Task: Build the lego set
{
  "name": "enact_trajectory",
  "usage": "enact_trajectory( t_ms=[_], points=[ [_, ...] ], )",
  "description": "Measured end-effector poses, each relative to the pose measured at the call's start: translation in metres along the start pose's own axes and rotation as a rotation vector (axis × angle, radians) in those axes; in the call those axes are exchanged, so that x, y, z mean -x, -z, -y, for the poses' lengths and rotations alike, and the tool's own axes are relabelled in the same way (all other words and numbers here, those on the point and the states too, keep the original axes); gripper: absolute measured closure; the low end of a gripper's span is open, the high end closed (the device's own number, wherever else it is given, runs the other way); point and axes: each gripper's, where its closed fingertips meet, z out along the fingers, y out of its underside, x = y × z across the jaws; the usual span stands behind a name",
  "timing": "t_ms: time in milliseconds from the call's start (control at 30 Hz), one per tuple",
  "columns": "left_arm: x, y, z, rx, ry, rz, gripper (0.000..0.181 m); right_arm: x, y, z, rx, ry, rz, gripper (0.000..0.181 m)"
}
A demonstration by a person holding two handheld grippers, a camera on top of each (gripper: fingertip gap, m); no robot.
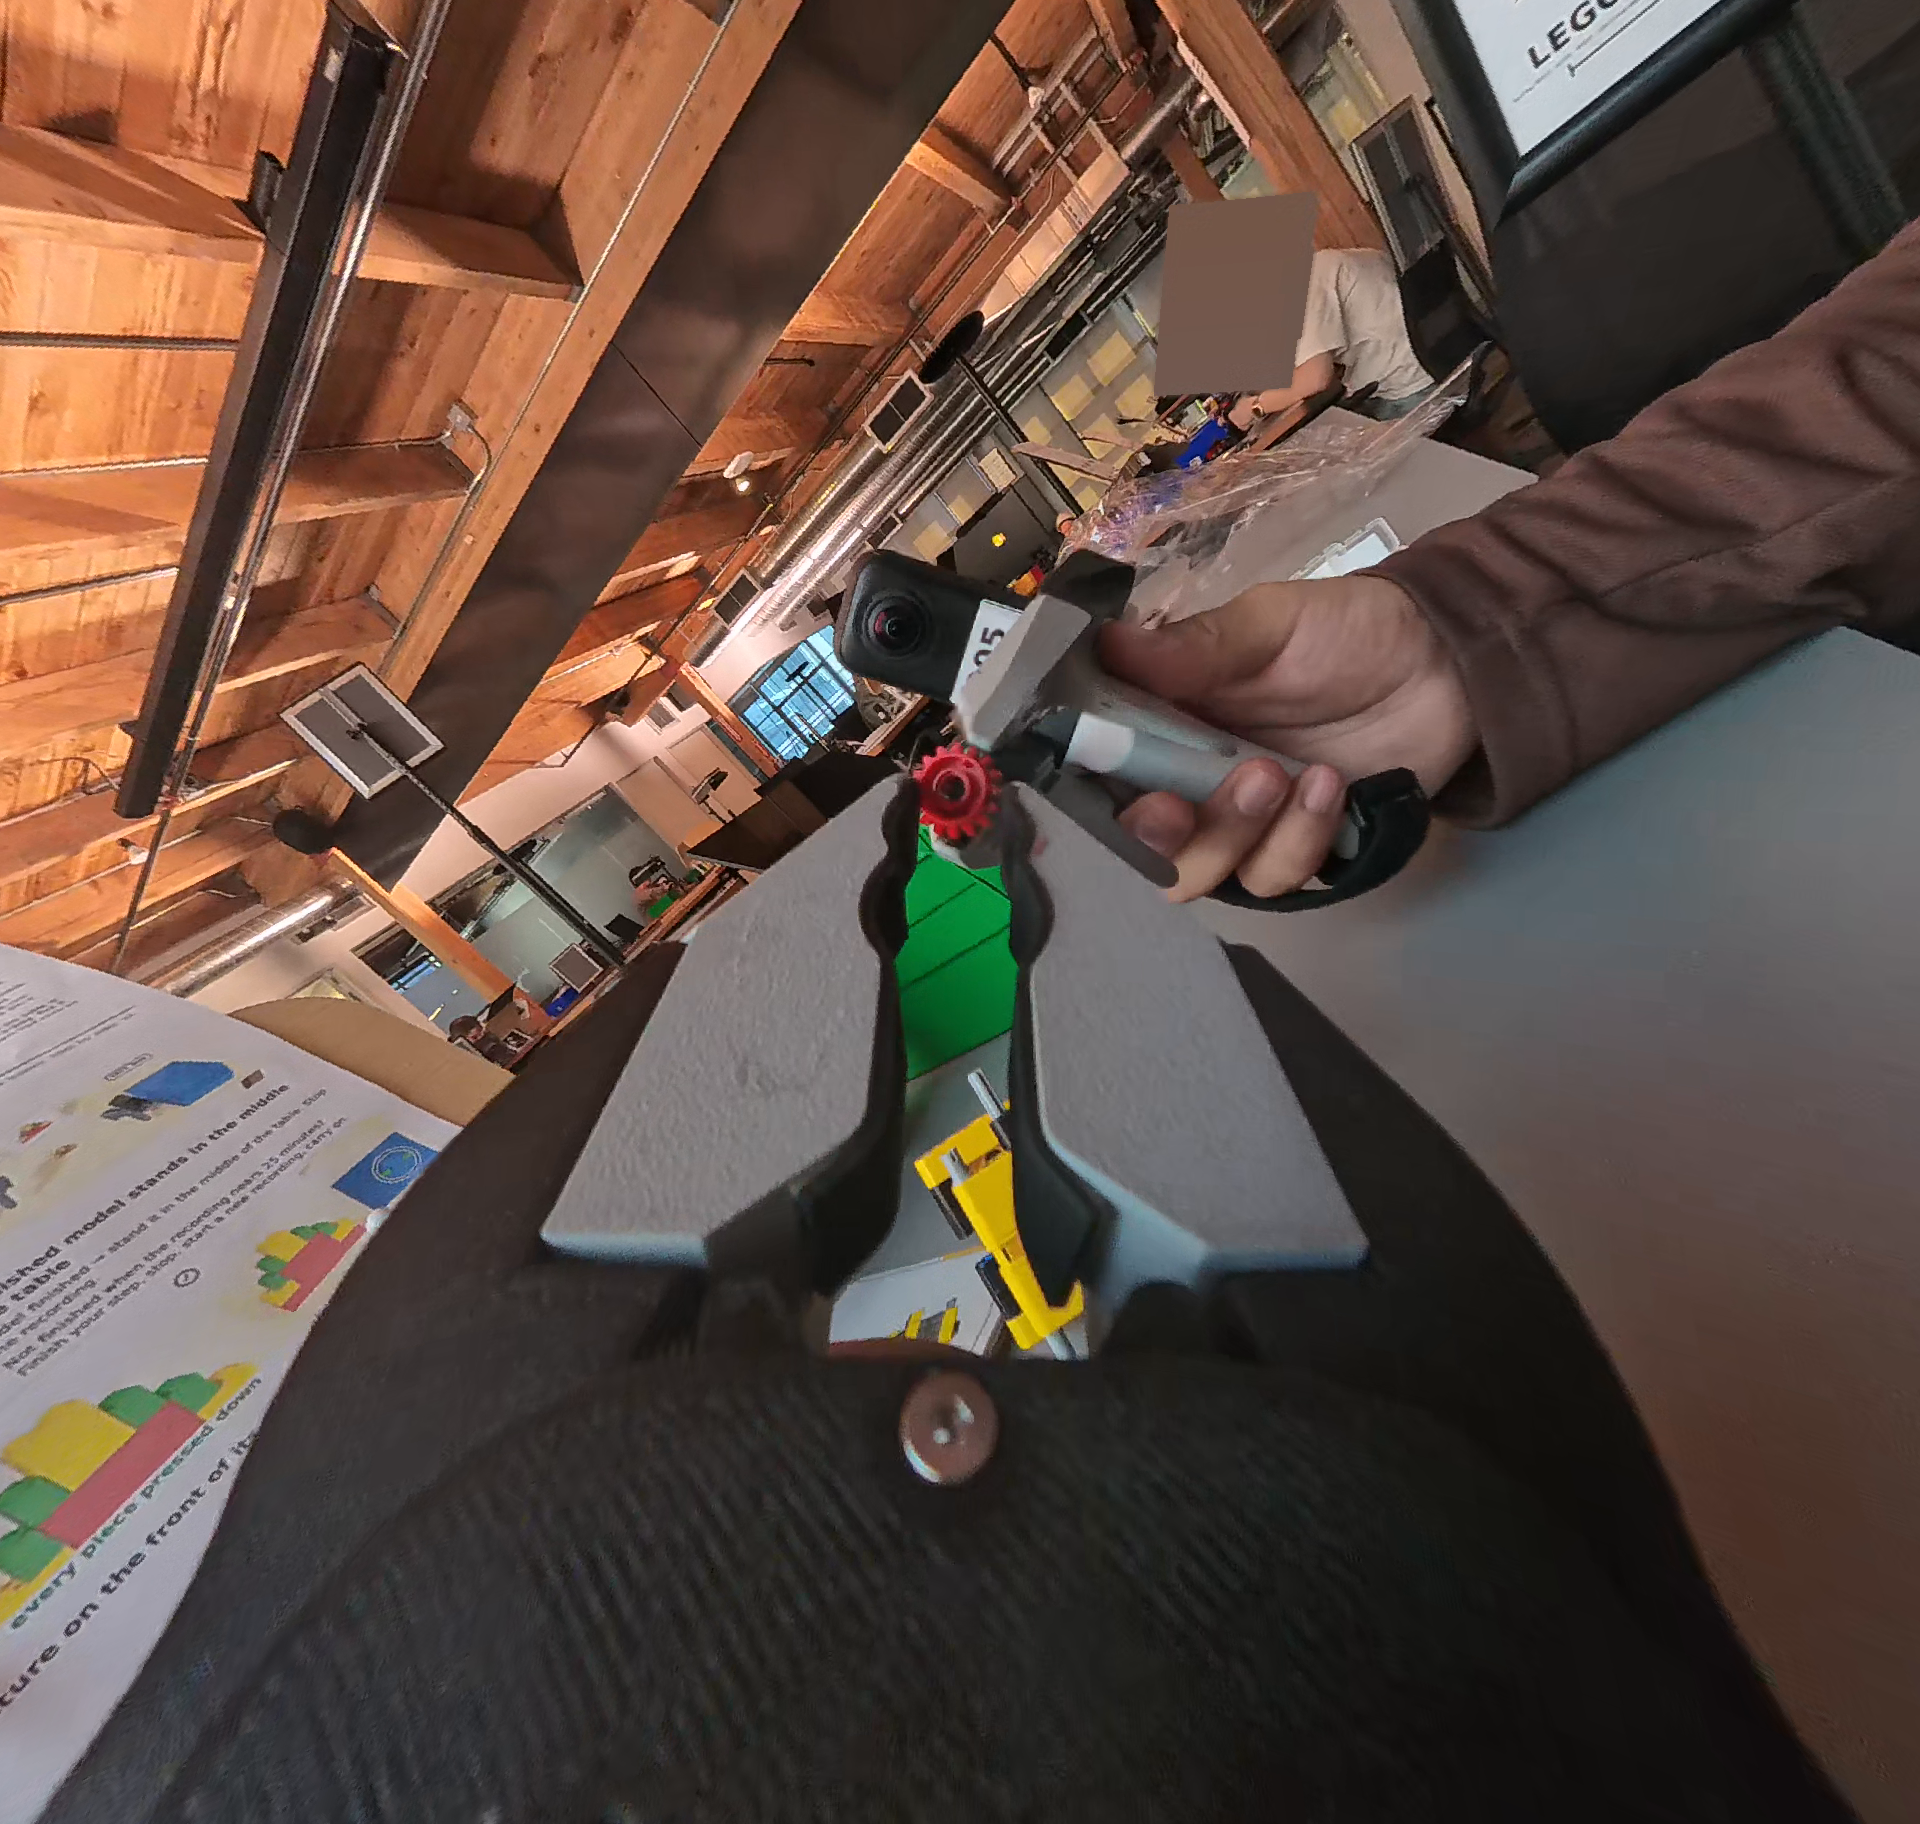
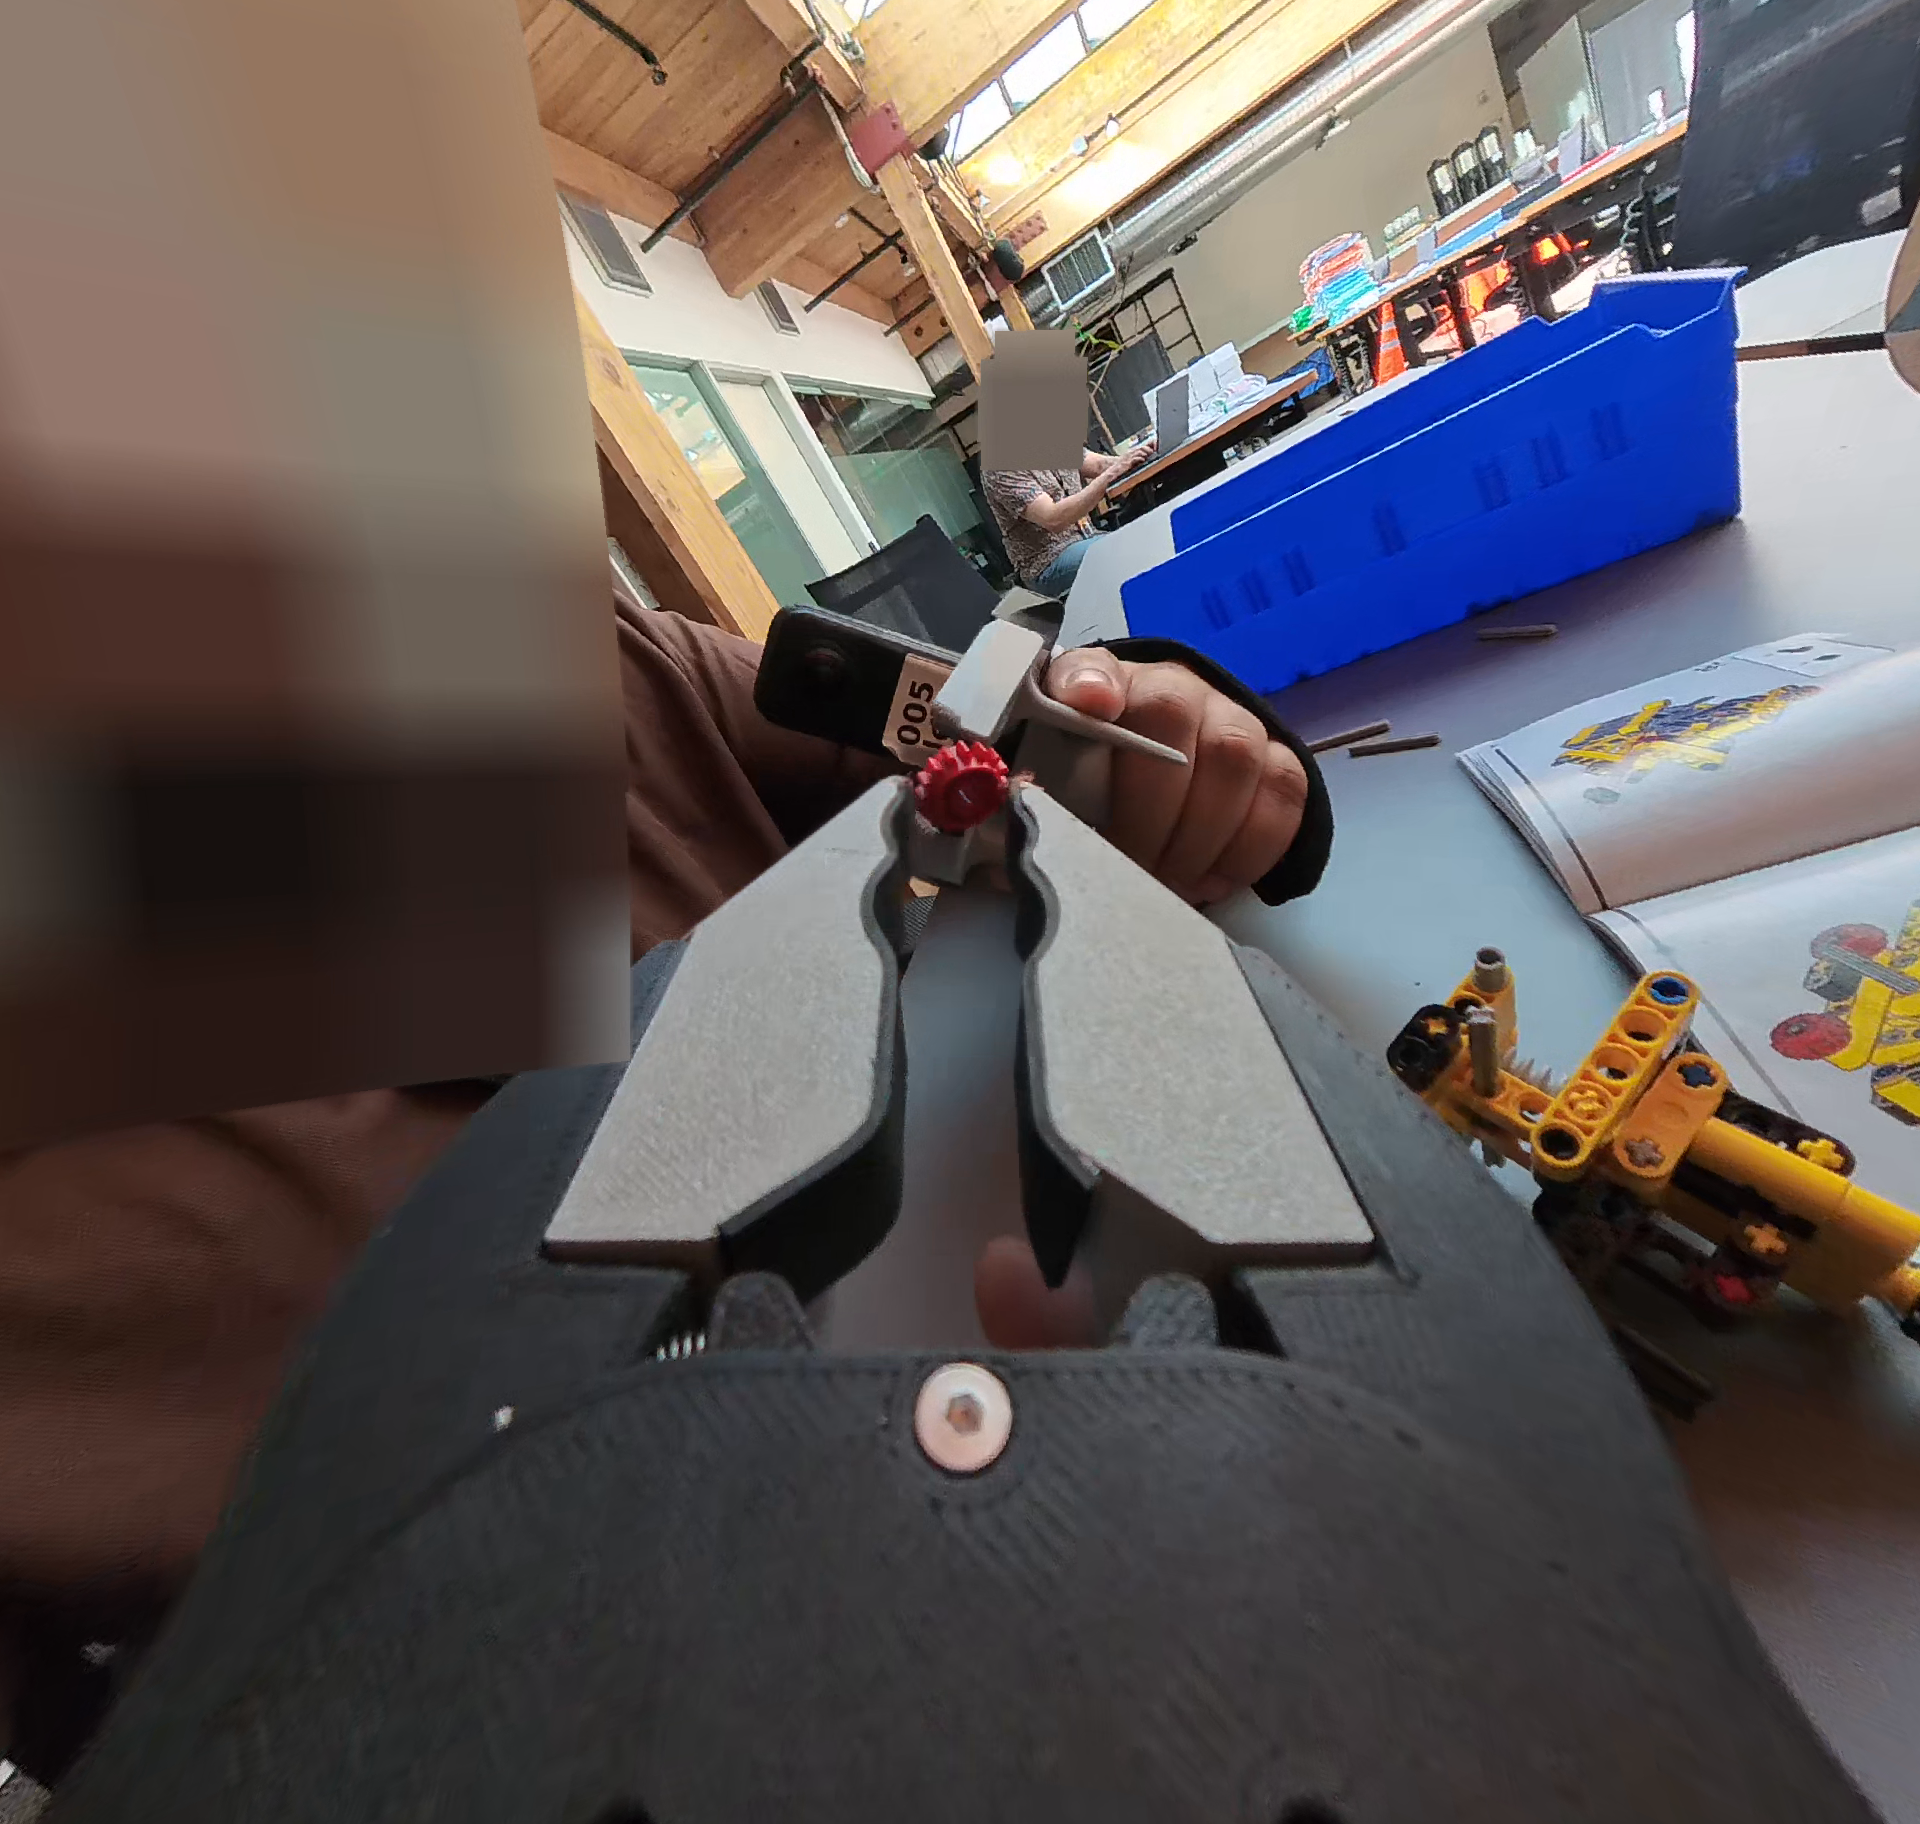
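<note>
A small red gear (image 1: pixel 951 792) sits where my two grippers meet tip to tip above the table. My left gripper (image 1: pixel 956 818) is shut on the red gear. My right gripper (image 2: pixel 956 824) is shut on a small grey piece (image 2: pixel 940 858) that carries the red gear (image 2: pixel 961 787) at its top. Each view shows the other gripper just beyond the gear, held by a hand in a brown sleeve. The part-built yellow model (image 2: pixel 1621 1130) lies on the table to the right. It also shows through my left finger gap (image 1: pixel 987 1203).
A long blue bin (image 2: pixel 1455 486) stands at the back right. An open instruction booklet (image 2: pixel 1714 798) lies beyond the model, with loose dark axles (image 2: pixel 1371 740) near it. A printed sheet (image 1: pixel 156 1307) lies at the left. A crumpled clear bag (image 1: pixel 1299 475) lies farther back. The tips of both grippers are at nearly the same place.
</note>
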Motion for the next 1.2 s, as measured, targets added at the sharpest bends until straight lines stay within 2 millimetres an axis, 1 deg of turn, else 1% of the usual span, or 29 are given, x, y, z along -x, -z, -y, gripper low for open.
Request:
enact_trajectory(
  t_ms=[33,167,267,500,633,767,833,933,1000,1100,1200],
  points=[
    [0.001,0.000,0.001,-0.002,-0.002,0.006,0.168,0.000,-0.001,0.001,-0.007,-0.010,0.008,0.169],
    [0.001,0.001,0.001,-0.004,0.000,0.007,0.168,0.001,-0.001,0.001,-0.012,-0.022,0.016,0.168],
    [0.001,0.000,-0.001,0.003,0.002,0.009,0.168,-0.001,0.000,0.000,0.001,0.004,-0.013,0.168],
    [0.001,-0.002,-0.023,0.113,-0.007,0.029,0.168,-0.022,0.007,-0.004,0.075,0.131,-0.236,0.169],
    [-0.003,-0.003,-0.031,0.149,-0.021,0.017,0.168,-0.028,0.011,-0.010,0.123,0.151,-0.292,0.169],
    [-0.004,-0.004,-0.036,0.172,-0.036,0.018,0.158,-0.029,0.010,-0.017,0.168,0.154,-0.311,0.169],
    [-0.009,-0.004,-0.035,0.168,-0.064,-0.001,0.166,-0.028,0.010,-0.017,0.171,0.156,-0.310,0.169],
    [-0.011,-0.004,-0.036,0.180,-0.104,-0.008,0.166,-0.028,0.011,-0.019,0.184,0.150,-0.308,0.169],
    [-0.011,-0.004,-0.034,0.172,-0.097,-0.019,0.166,-0.026,0.010,-0.019,0.171,0.135,-0.286,0.168],
    [-0.009,-0.003,-0.026,0.136,-0.120,-0.006,0.166,-0.017,0.009,-0.014,0.120,0.050,-0.187,0.165],
    [-0.010,-0.001,-0.013,0.059,-0.133,-0.005,0.166,-0.007,0.007,-0.011,0.089,-0.003,-0.103,0.168]
  ],
)
